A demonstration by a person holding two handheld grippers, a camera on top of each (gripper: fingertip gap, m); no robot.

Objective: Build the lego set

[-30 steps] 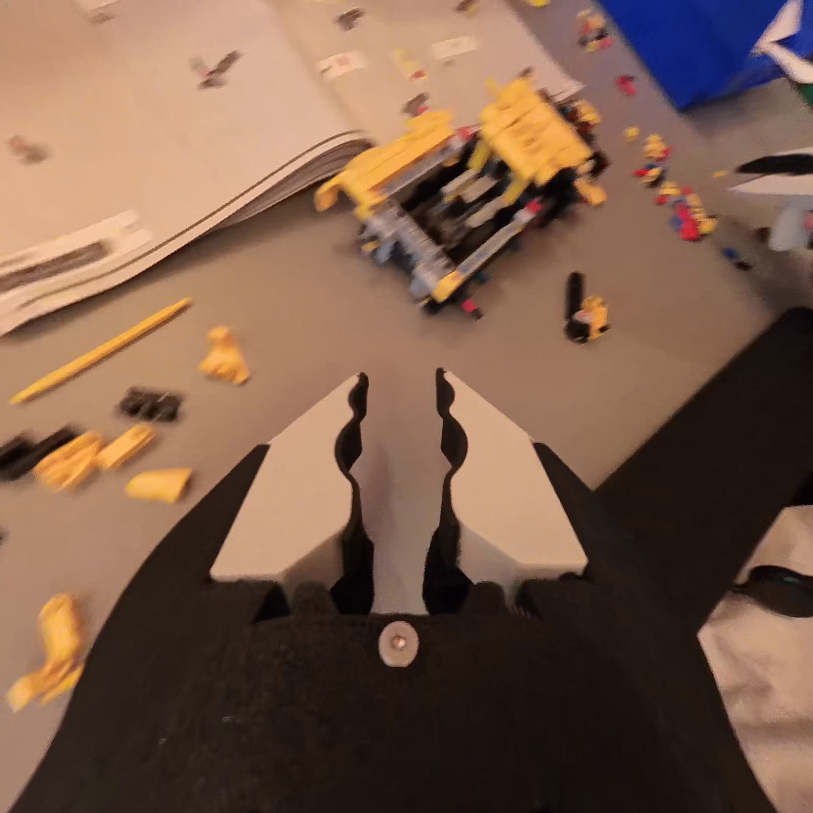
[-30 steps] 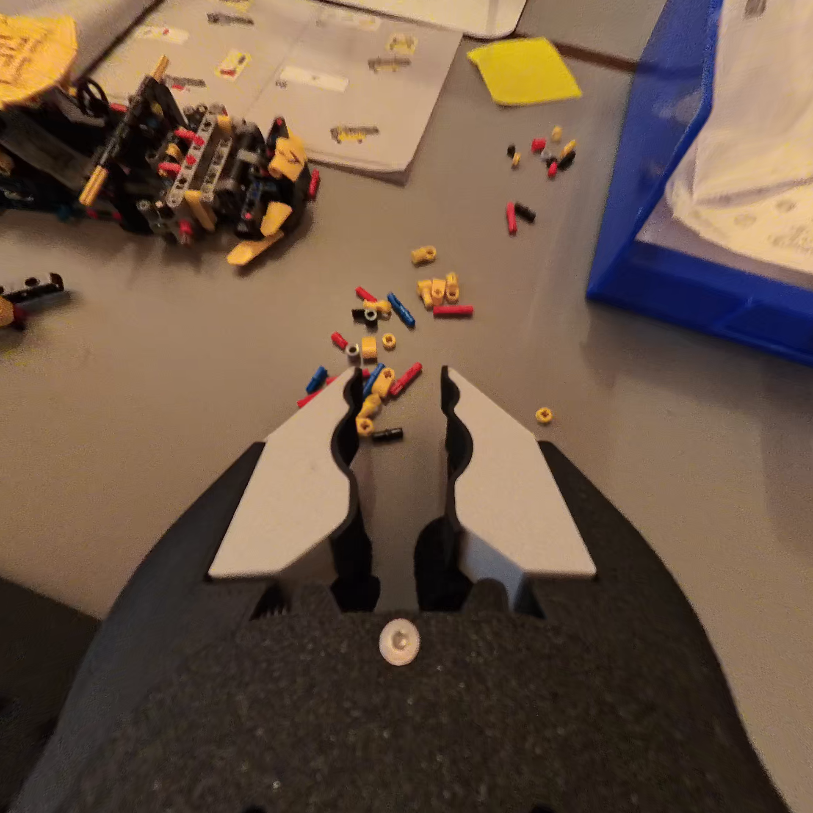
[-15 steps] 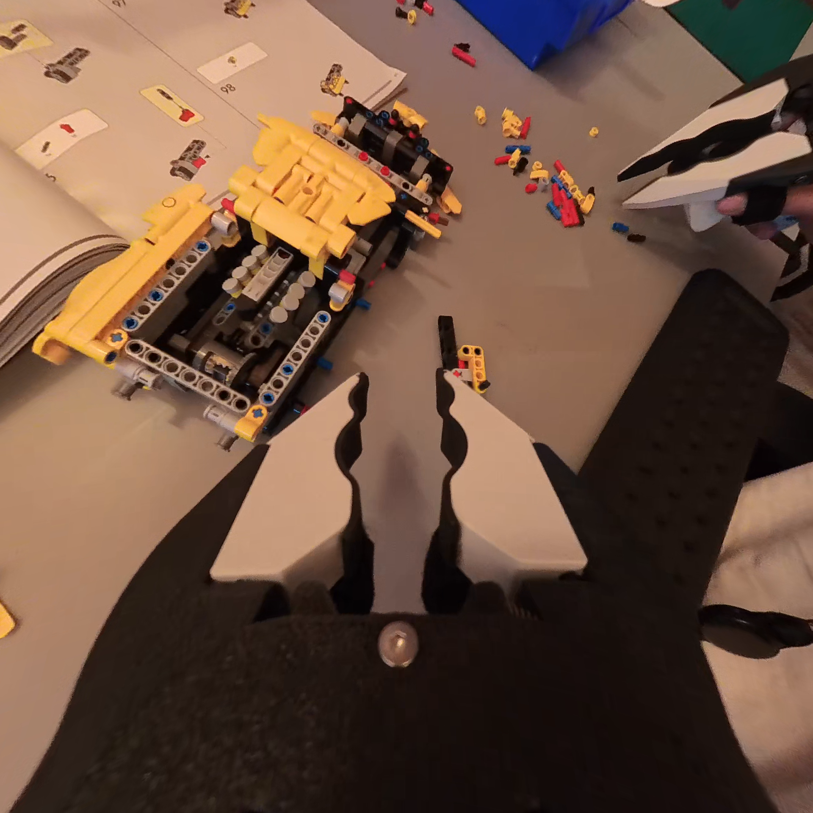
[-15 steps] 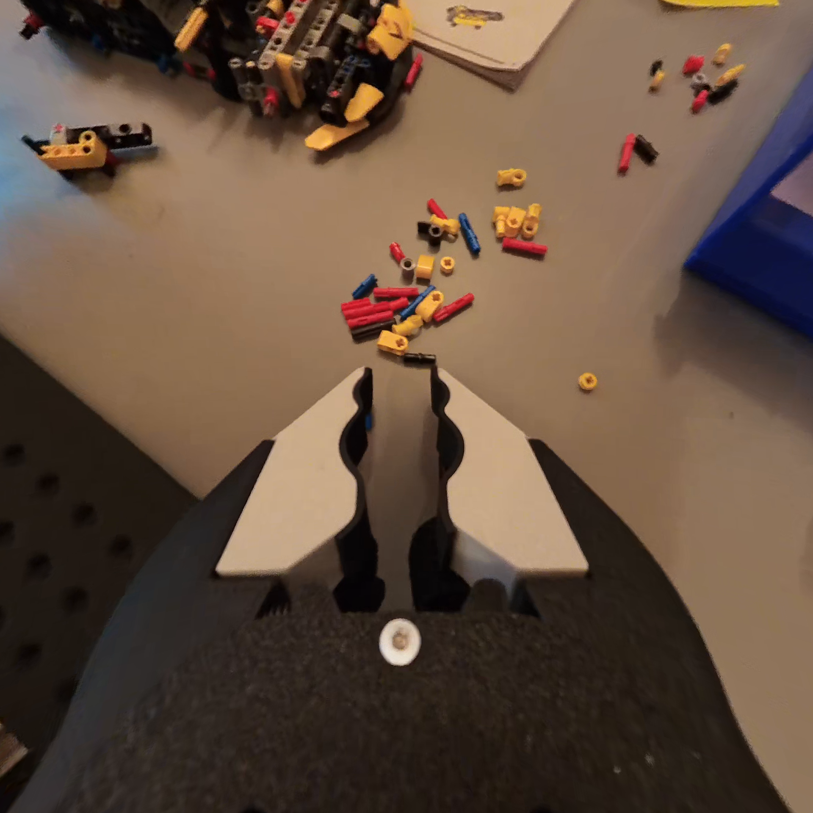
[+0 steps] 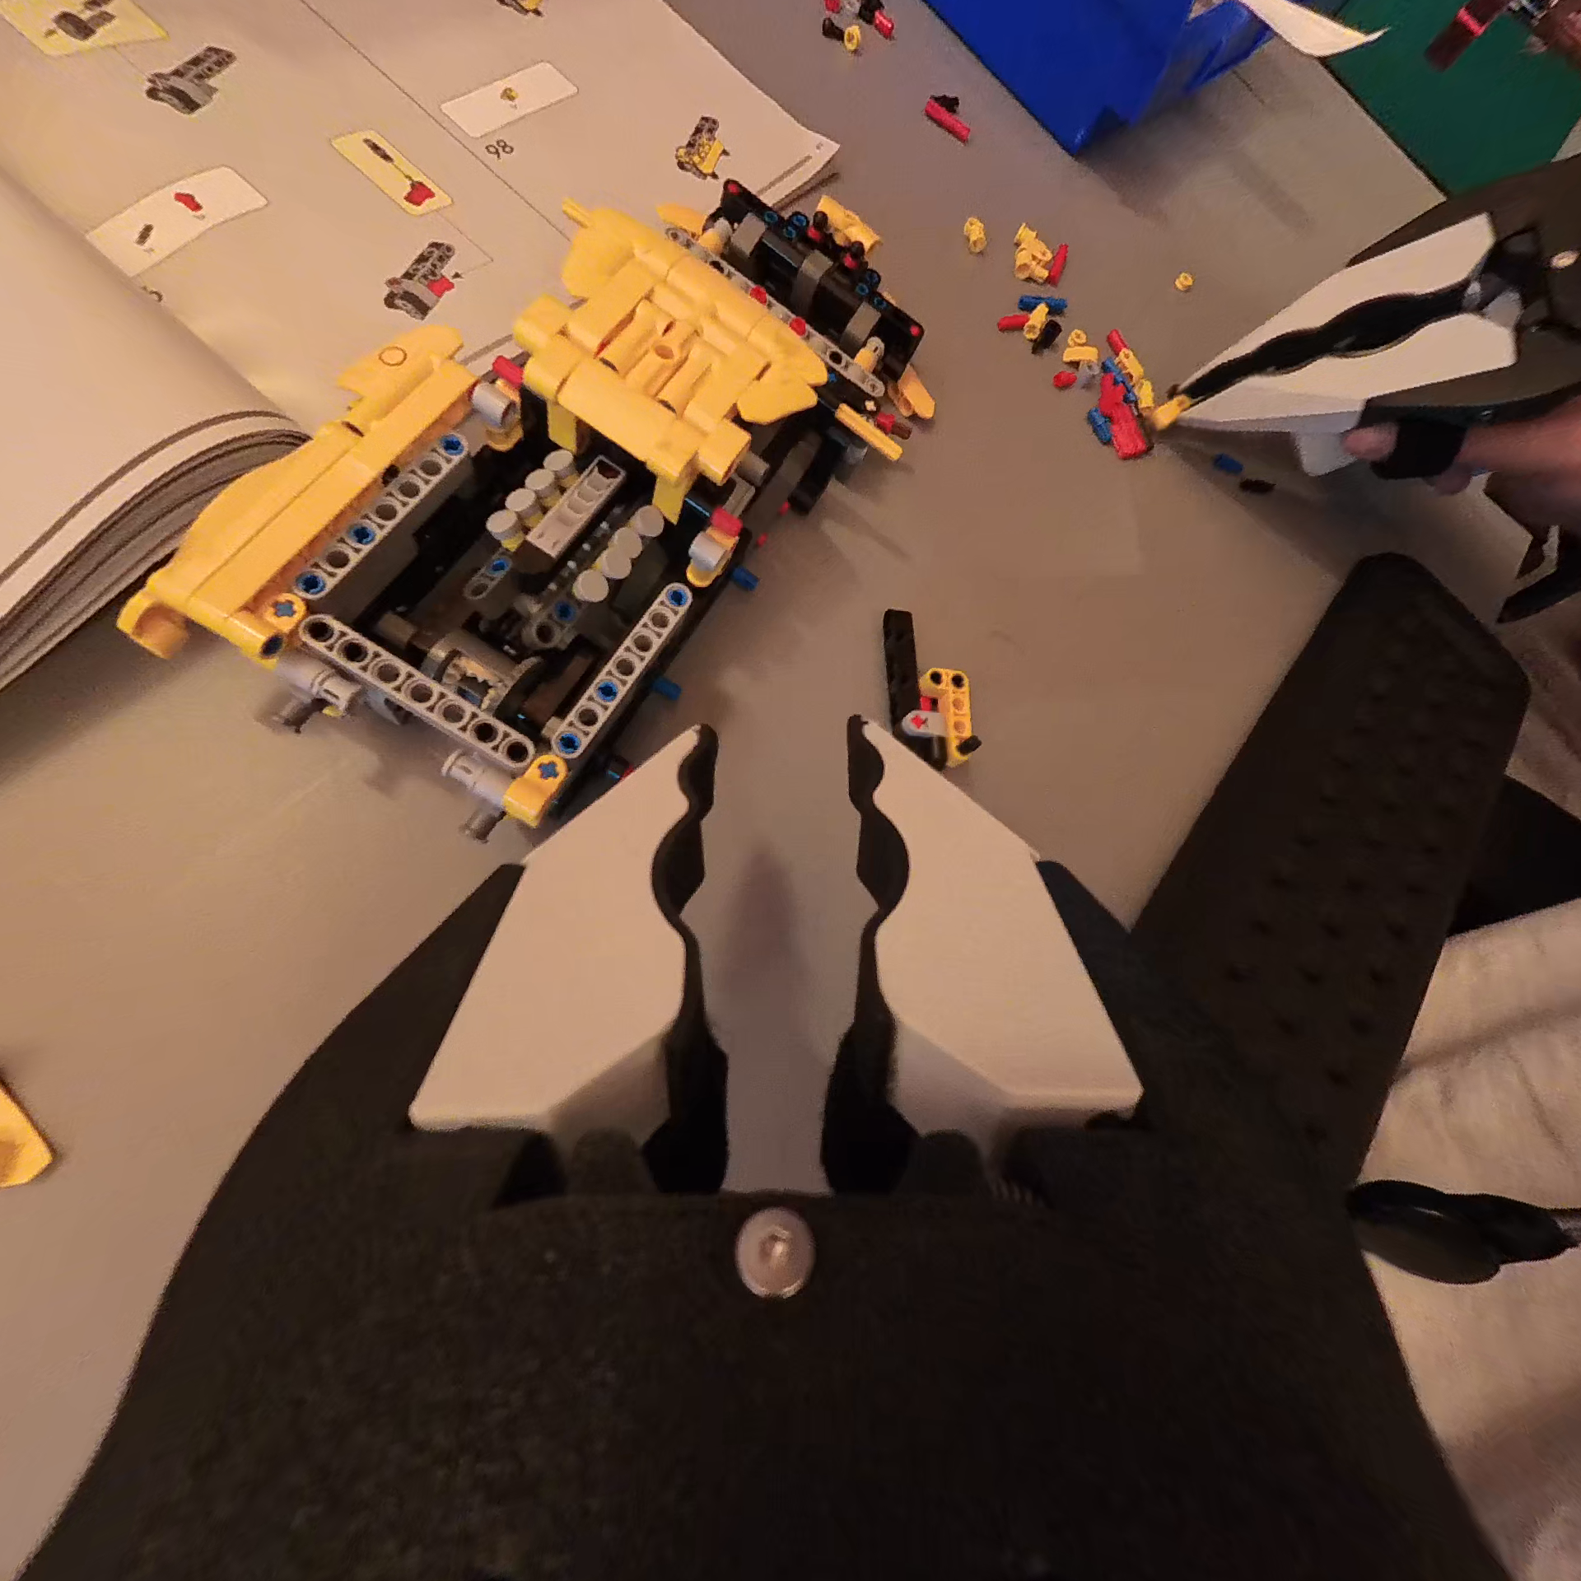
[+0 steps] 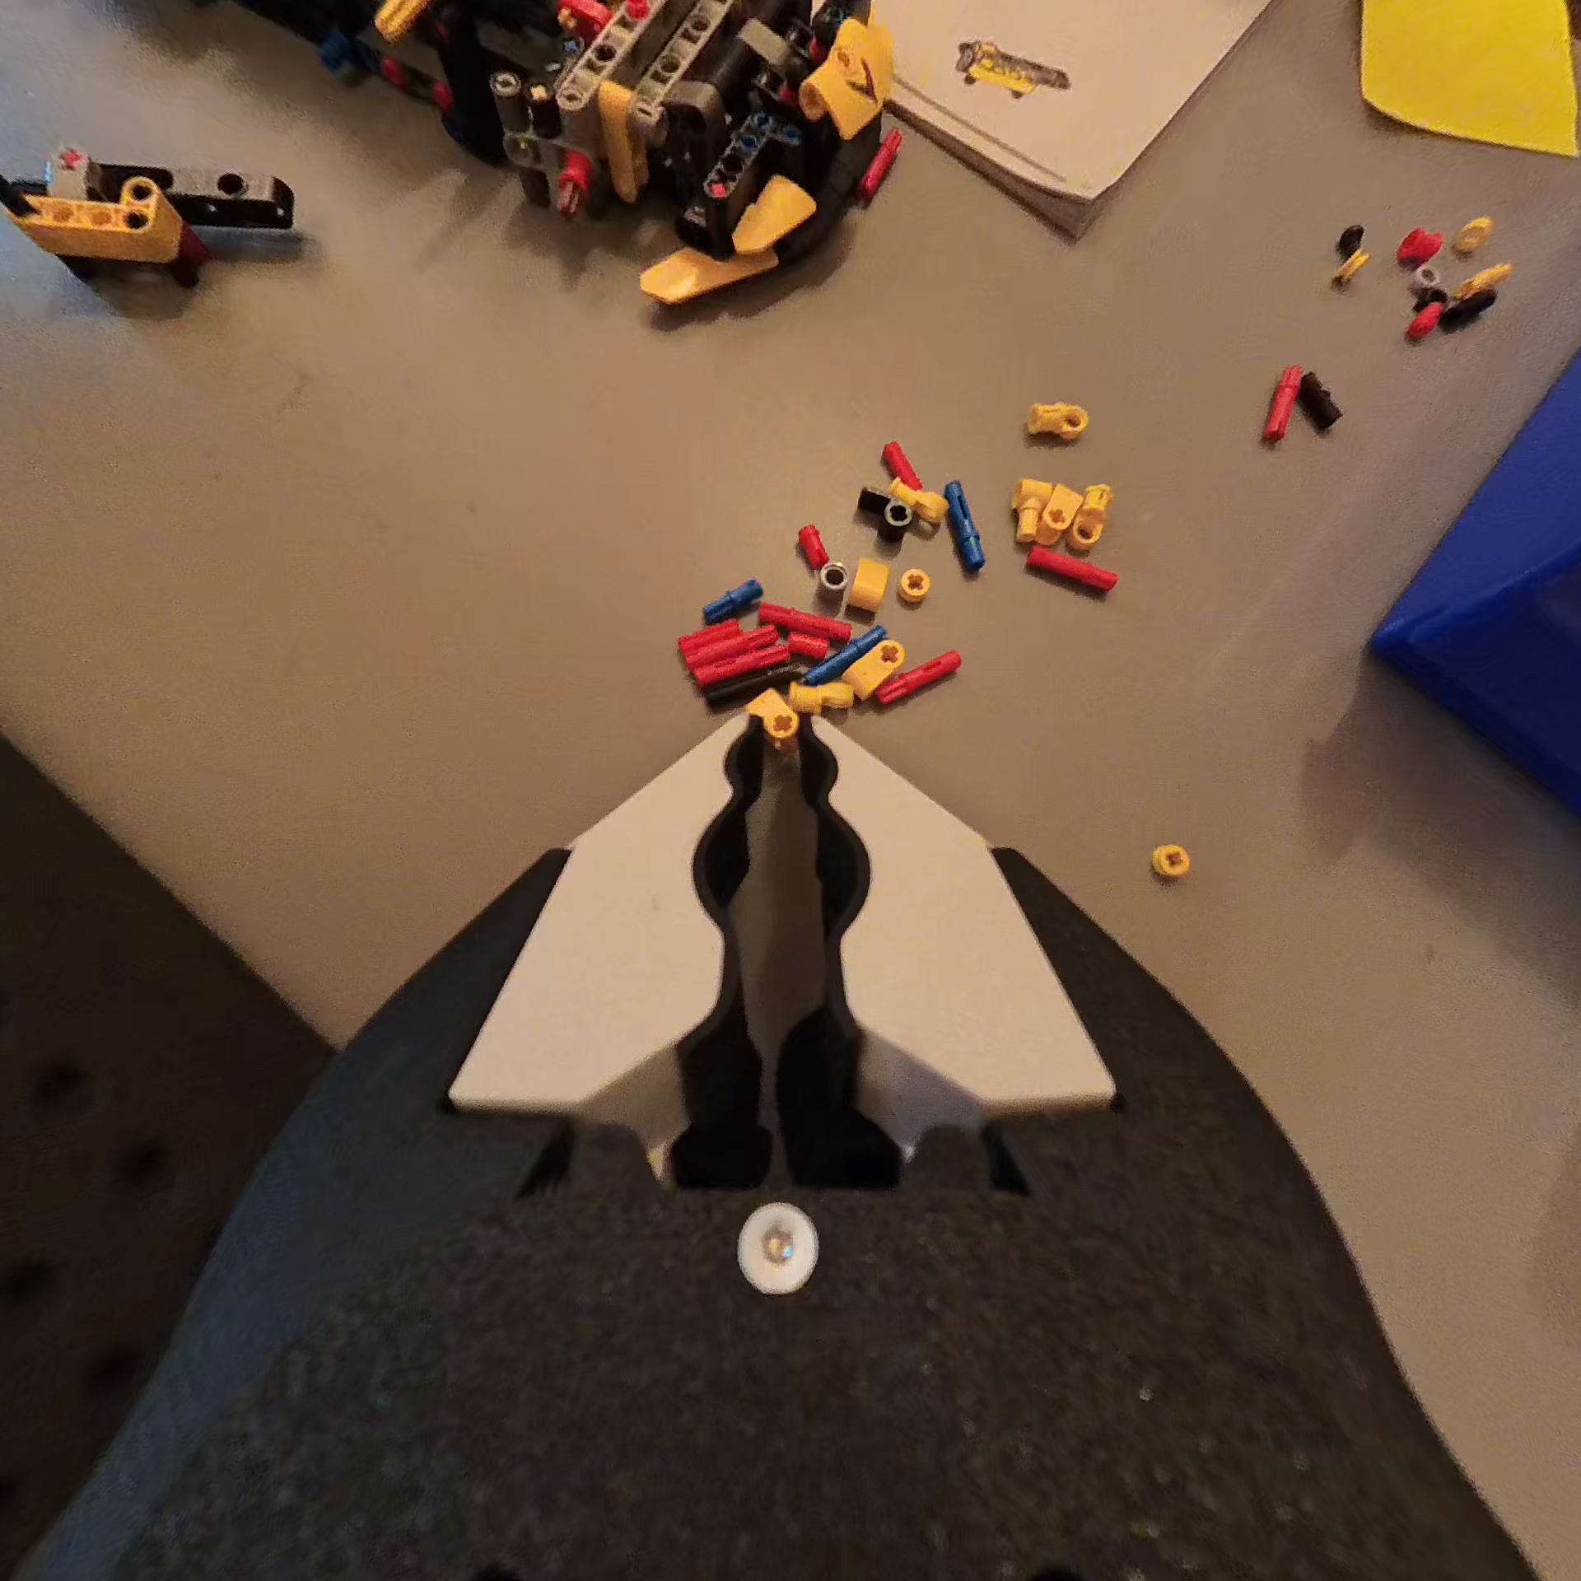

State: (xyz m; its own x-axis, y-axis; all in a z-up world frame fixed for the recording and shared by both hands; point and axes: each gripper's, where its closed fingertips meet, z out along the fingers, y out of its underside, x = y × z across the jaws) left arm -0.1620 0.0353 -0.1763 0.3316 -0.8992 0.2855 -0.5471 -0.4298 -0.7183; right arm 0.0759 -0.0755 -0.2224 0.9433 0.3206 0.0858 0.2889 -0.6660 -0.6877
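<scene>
the right gripper [image 6: 777,731] has its jaws pinched nearly together on a small yellow connector [image 6: 774,717], held at the very tips; the piece has a cross-shaped hole facing up. it sits at the near edge of a pile [image 6: 821,650] of red, blue, black and yellow pins on the grey table [image 6: 428,513], touching or just beside the nearest yellow pieces. a lone yellow bush [image 6: 1169,861] lies well apart to the right.

the left gripper [image 5: 780,736] hovers with its jaws parted by a clear gap, holding nothing, only bare table between them.

the model [image 5: 547,496] is a half-built yellow and black car with grey holed beams along its sides and a grey engine block in the middle. it lies ahead and left of the left jaws, its near corner just beside the left fingertip. a small sub-assembly [image 5: 928,693], a black beam with a yellow block, lies just beyond the right fingertip. the open manual [image 5: 257,214] lies behind the model, touching it. a blue bin [image 5: 1095,51] stands at the far edge.
</scene>
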